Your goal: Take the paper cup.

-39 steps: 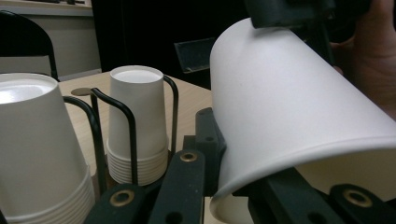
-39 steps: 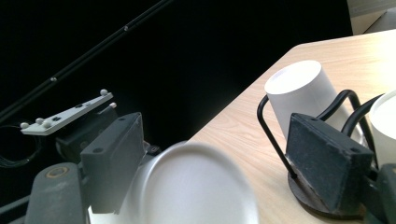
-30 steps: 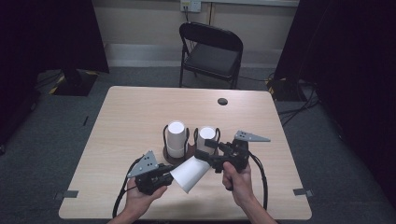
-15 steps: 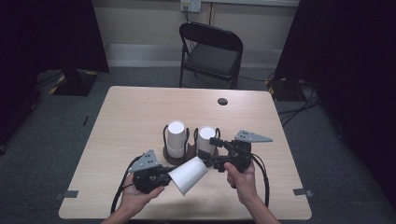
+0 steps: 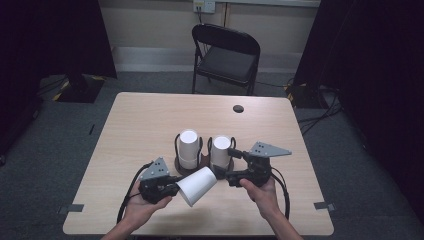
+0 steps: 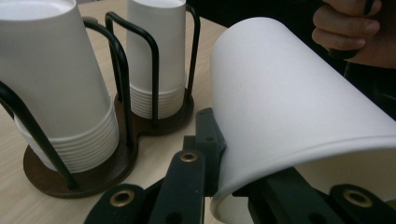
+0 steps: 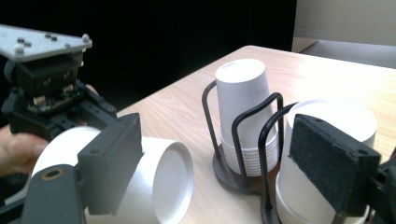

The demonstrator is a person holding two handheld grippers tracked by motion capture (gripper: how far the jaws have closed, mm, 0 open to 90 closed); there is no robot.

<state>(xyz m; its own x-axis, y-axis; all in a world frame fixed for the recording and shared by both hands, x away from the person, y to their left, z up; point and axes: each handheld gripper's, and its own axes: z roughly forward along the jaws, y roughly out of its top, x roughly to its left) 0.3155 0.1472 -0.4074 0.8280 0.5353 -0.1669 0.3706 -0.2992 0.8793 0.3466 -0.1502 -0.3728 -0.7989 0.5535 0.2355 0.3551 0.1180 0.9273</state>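
A white paper cup (image 5: 197,186) (image 6: 299,98) (image 7: 154,182) lies on its side just above the table's near part. My left gripper (image 5: 177,187) (image 6: 224,158) is shut on its rim, one jaw outside the wall and one inside. My right gripper (image 5: 225,161) (image 7: 219,158) is open and its jaws have just been opening. The cup's closed end pokes into the gap beside one pad (image 7: 109,163). The other pad (image 7: 334,158) stands in front of the right cup stack (image 5: 220,150) (image 7: 327,116). No pad presses on the cup.
A dark wooden holder (image 5: 181,167) (image 6: 93,175) with black wire loops carries two upside-down stacks of white cups; the left stack (image 5: 189,147) (image 6: 56,93) (image 7: 243,107) stands beside the right one. Farther back are a small dark round hole (image 5: 238,108) and a black folding chair (image 5: 227,55).
The right gripper's jaws have spread wider around the cup's closed end. The left gripper and the cup have shifted slightly to the left.
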